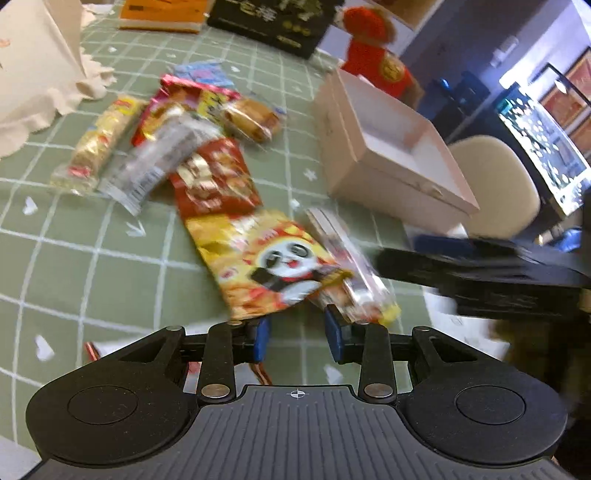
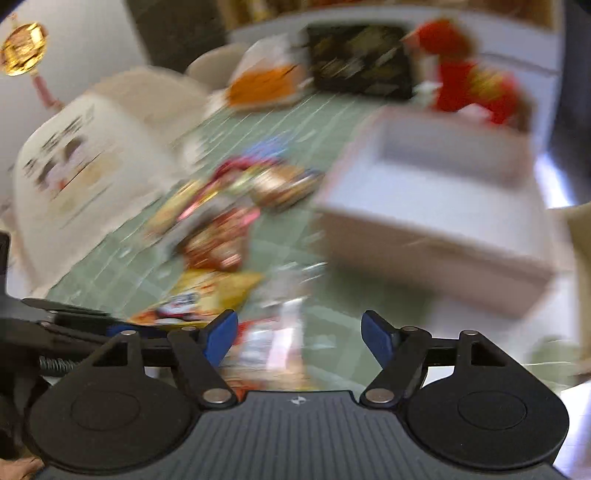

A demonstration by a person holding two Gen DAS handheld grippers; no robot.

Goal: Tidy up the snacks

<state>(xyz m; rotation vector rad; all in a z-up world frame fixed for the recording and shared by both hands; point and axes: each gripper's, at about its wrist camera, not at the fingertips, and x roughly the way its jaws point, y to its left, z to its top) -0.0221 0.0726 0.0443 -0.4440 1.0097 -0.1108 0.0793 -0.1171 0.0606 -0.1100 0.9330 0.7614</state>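
Note:
Several snack packets lie on a green checked tablecloth (image 1: 92, 280). A yellow panda bag (image 1: 266, 262) lies nearest, with a clear wrapped packet (image 1: 351, 273) at its right and a red bag (image 1: 214, 177) behind. An open white box (image 1: 391, 147) stands at the right. My left gripper (image 1: 297, 334) is open and empty, just short of the panda bag. My right gripper (image 2: 299, 338) is open, over the clear packet (image 2: 280, 332); that view is blurred. It shows as a dark shape in the left wrist view (image 1: 461, 273).
A cream paper bag (image 1: 33, 66) stands at the far left. An orange box (image 1: 162, 14), a black box (image 1: 273, 22) and a red plush toy (image 1: 373, 48) stand at the back. A beige chair (image 1: 495, 184) is beyond the table's right edge.

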